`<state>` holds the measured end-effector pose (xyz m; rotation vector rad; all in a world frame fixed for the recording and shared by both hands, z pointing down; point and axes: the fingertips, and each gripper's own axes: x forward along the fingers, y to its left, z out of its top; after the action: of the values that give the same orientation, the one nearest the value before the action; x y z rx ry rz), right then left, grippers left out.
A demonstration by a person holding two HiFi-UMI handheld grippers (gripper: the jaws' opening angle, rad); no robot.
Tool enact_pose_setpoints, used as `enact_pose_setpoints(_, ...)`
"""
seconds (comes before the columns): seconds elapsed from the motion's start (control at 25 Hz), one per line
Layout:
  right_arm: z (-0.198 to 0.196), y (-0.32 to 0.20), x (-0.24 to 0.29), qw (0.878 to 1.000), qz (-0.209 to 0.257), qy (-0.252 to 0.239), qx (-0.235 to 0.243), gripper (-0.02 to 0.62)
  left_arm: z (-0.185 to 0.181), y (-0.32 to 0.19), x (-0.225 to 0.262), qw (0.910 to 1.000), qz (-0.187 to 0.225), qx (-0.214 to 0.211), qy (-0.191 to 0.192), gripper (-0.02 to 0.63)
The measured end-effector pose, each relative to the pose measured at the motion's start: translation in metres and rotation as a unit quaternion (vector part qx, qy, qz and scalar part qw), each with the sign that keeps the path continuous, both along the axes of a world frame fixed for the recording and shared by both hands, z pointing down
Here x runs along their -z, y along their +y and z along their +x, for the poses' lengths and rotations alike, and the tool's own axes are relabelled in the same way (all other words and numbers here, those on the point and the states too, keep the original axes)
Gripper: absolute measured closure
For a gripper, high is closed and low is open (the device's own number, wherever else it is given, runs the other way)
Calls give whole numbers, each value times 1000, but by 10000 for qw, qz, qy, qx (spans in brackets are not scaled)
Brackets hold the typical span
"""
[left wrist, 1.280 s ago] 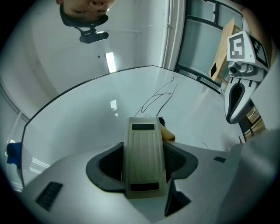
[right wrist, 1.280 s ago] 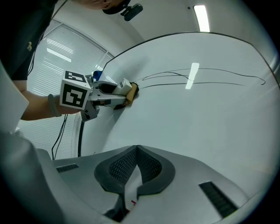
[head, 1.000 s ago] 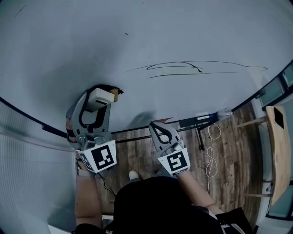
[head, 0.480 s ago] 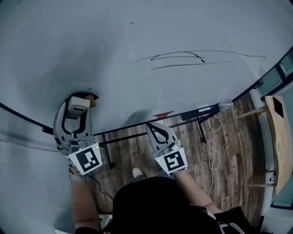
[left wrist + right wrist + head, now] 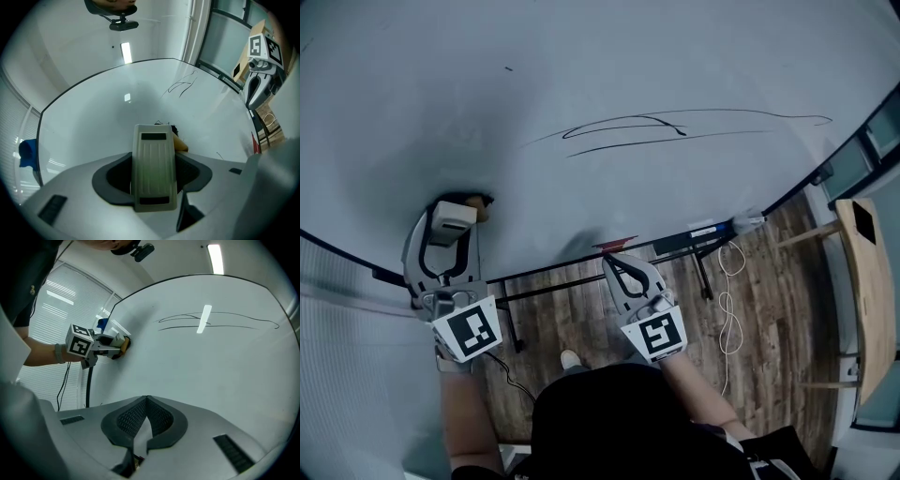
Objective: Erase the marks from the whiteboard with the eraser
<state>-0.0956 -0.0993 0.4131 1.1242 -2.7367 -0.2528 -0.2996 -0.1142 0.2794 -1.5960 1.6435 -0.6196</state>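
The whiteboard (image 5: pixel 600 66) fills the upper head view, with thin black marker lines (image 5: pixel 675 127) right of centre. My left gripper (image 5: pixel 455 217) is shut on the beige eraser (image 5: pixel 450 218) and presses it against the board's lower left, well left of the lines. From the left gripper view the eraser (image 5: pixel 154 168) sits between the jaws, its felt against the board, and the marker lines (image 5: pixel 180 86) lie farther off. My right gripper (image 5: pixel 619 265) is shut and empty, near the board's bottom edge. The right gripper view shows the left gripper (image 5: pixel 117 345) and the marker lines (image 5: pixel 215 320).
Below the board's edge are the board's black stand legs (image 5: pixel 698 267), a white cable (image 5: pixel 731 319) on the wood floor and a wooden chair or table edge (image 5: pixel 862 281) at the right. White blinds (image 5: pixel 356 375) line the left side. A red strip (image 5: pixel 614 243) lies on the board's rail.
My left gripper with the eraser has slid left and down along the board from a second ago. The right gripper stays about where it was.
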Motion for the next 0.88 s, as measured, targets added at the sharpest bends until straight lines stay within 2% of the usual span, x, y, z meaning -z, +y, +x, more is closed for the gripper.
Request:
enact_pose_setpoints(0.28,30,-14,3,9999,-30,-145,87,569,53,-17,-11,9990,85,-197,401,339)
enact_pose_setpoints(0.88,39,-18,6,9995,-7,-140,275,569,67,-22,-9,9999,-128,89,-2,339)
